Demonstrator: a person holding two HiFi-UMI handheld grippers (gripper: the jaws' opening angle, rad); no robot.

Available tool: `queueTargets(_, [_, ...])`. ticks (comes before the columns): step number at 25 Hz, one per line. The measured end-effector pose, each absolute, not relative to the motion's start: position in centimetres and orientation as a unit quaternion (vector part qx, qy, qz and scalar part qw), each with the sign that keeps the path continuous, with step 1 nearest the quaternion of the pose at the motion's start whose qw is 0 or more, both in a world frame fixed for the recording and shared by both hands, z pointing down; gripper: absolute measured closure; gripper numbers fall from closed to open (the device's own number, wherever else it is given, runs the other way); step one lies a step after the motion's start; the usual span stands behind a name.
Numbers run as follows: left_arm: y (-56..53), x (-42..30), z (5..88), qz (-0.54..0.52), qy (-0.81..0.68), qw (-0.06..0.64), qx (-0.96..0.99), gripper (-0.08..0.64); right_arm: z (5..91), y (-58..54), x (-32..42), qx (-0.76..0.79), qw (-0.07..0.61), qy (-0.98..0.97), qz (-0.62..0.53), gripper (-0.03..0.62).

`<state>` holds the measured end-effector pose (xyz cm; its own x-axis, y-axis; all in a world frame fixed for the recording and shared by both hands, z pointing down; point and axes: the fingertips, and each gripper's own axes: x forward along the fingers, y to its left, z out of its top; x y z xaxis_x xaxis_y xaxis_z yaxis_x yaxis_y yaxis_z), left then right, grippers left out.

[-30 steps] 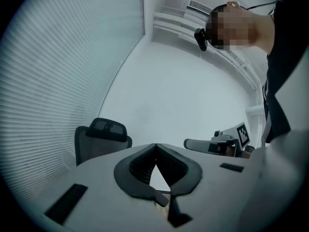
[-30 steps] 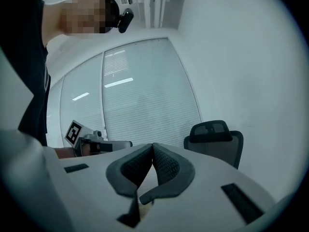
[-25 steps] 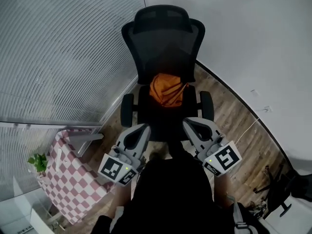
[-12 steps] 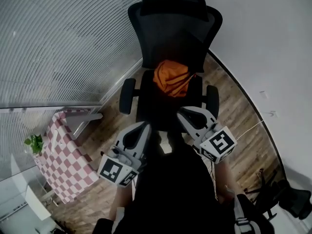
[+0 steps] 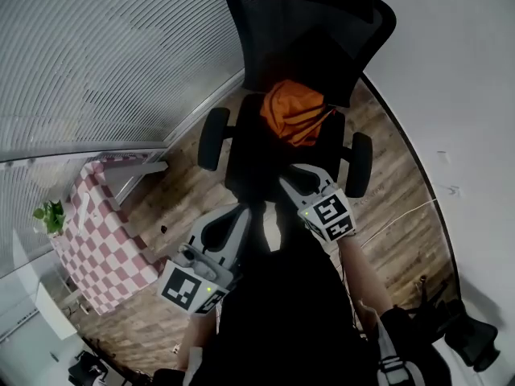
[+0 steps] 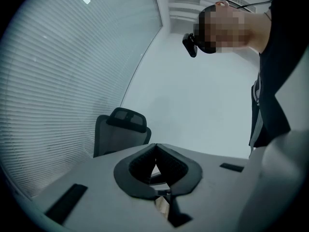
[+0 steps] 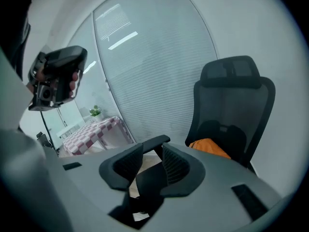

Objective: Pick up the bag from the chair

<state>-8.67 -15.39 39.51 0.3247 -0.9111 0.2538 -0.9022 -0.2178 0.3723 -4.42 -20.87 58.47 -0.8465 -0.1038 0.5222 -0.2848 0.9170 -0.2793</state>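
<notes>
Orange bag (image 5: 296,112) sits at back of office chair (image 5: 310,30) seat, 12 o'clock from person, slumped vs backrest. R gripper (image 5: 291,179) is nearest, jaws parted, empty (prob. readied for grasp). L gripper (image 5: 239,212), 8 o'clock of it, is pinched closed on nothing.

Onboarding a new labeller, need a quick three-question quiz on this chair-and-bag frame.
1. True or false: the orange bag lies on the seat of the chair, and neither gripper touches it.
2. Which gripper has its jaws apart? A) left gripper B) right gripper C) both
3. Fill in: in the head view, the ___ gripper is nearer the chair.
Key: 1 true; 2 B; 3 right.
</notes>
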Motion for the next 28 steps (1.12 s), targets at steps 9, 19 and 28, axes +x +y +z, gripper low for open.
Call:
queueTargets(9, [-15.1, -9.9, 41.4, -0.002, -0.59, 0.262, 0.763, 0.528, 68.9, -24.1, -7.1, 0.154, 0.305, -0.92, 0.194, 0.439])
queueTargets(19, [-15.3, -11.0, 44.0, 0.011, -0.595, 0.292, 0.749, 0.528, 78.7, -26.1, -8.4, 0.183, 0.403, -0.877, 0.186, 0.434])
queueTargets(28, [-16.1, -11.8, 45.2, 0.01, -0.601, 0.307, 0.738, 0.528, 83.2, -27.5, -9.7, 0.195, 0.445, -0.859, 0.163, 0.433])
